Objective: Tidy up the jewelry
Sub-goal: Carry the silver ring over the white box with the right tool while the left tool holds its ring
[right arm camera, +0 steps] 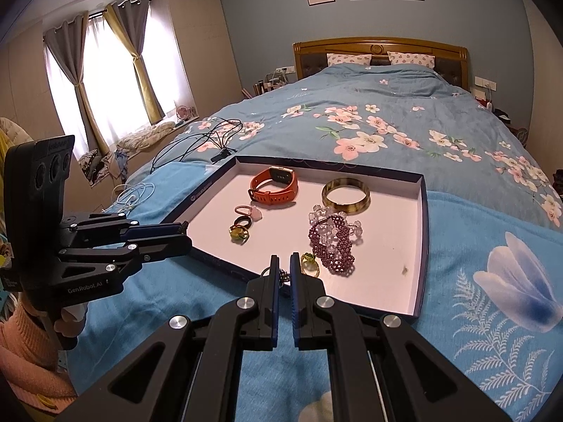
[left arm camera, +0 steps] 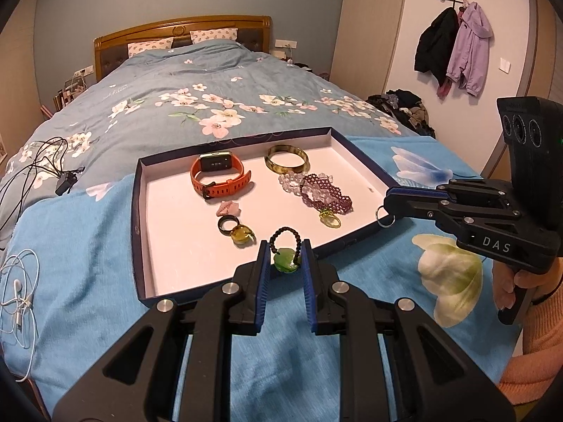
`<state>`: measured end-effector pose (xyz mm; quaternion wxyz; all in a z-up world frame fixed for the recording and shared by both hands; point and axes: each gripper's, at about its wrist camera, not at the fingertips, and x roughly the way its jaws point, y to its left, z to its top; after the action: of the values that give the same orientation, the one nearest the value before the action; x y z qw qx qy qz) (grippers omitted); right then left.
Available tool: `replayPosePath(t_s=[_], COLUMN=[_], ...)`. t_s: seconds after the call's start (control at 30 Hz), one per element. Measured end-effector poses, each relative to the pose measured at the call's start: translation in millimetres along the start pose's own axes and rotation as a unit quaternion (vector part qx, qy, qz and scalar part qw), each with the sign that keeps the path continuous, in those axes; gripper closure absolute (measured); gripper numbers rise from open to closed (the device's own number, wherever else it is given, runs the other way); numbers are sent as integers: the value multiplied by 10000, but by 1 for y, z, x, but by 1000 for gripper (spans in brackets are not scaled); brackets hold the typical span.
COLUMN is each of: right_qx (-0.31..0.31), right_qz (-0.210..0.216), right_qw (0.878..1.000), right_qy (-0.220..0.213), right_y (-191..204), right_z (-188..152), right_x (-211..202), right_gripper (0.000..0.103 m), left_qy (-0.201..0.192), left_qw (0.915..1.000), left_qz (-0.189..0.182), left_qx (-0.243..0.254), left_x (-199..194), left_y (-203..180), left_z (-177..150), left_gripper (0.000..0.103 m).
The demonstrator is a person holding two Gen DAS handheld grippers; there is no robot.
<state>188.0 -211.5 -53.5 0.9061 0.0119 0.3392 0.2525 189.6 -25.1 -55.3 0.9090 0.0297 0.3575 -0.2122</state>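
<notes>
Blue bedding lies nearest, where the left gripper [left arm camera: 285,258] pinches a green pendant [left arm camera: 284,261] on its beaded cord at the tray's [left arm camera: 140,190] near edge. Beside it, the right gripper [right arm camera: 284,268] nips a metal ring [left arm camera: 385,215]. Beyond sit watch, bangle, bracelets. A slack pinch could drop either onto the blanket.

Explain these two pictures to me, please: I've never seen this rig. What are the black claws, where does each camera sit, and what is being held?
There is no robot. A person holds a two-finger gripper in each hand, each with a camera looking along its fingers. One picture is from the left gripper, which pinches a green pendant on a bead loop. The other is from the right gripper, shut on a small metal ring. On the bed, a shallow tray holds an orange watch, a bangle, bead bracelets and rings.
</notes>
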Motion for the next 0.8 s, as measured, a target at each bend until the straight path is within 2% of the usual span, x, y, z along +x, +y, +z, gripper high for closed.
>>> replayPosePath(t_s=[0.8], right_qx=[-34], right_qz=[-106], right_qw=[9999], right_qy=[-25], right_y=[-8], right_z=[14], right_x=[11], right_gripper=[99], left_qy=[1], left_qw=[9999], left_qz=[162], left_qx=[-8], left_x=[13], left_y=[9], left_z=[13], left_gripper=[85])
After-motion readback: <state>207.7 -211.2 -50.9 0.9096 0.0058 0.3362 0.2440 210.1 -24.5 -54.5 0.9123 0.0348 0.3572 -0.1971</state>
